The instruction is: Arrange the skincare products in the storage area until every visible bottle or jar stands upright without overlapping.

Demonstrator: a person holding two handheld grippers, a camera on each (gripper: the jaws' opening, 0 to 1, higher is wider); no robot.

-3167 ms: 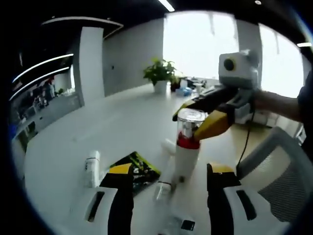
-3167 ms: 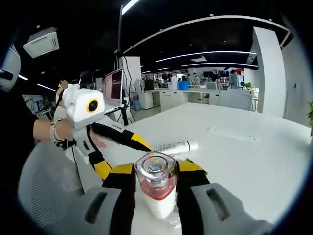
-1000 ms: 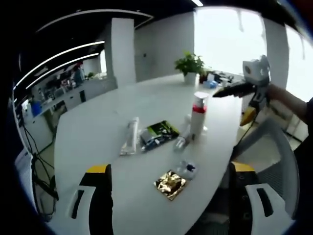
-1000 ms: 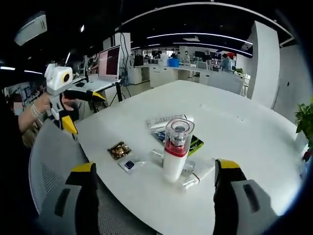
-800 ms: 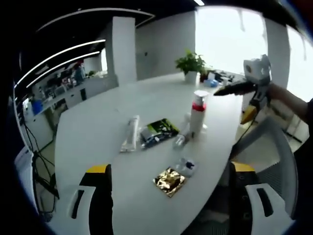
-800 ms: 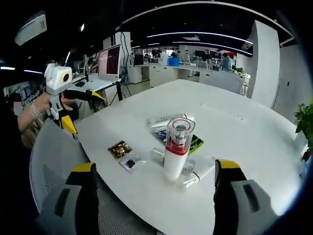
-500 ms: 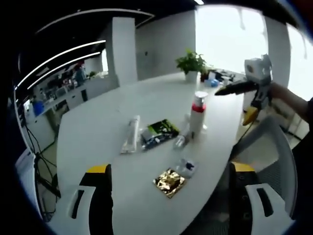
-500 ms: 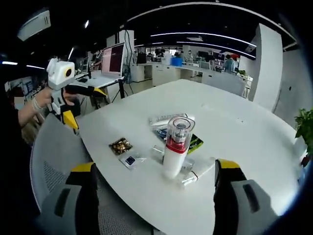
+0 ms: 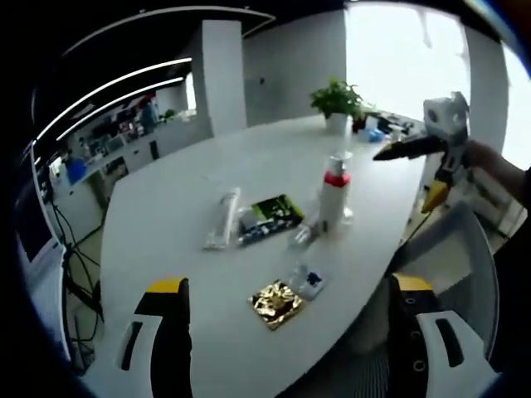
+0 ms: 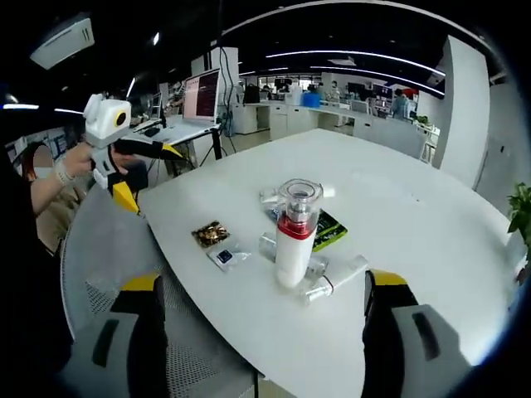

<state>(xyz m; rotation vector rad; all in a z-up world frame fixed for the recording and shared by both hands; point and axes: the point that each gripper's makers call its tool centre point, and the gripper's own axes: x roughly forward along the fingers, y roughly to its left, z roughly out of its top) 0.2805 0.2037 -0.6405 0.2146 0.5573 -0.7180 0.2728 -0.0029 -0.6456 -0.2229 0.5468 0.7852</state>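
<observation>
I am seeing bare white table lying open around the cluster, while the upright bottle, the tubes lying at its foot and the mesh chair are crowding the near edge.

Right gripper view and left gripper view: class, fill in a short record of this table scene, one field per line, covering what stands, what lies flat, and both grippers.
surface: white table
standing: white bottle with red band and clear cap, upright
lying flat: white tube; clear bottle beside the upright bottle
packets: gold sachet; clear sachet; green-black packet
left gripper: open, held off the table edge
right gripper: open, held off the table edge
background: potted plant
</observation>
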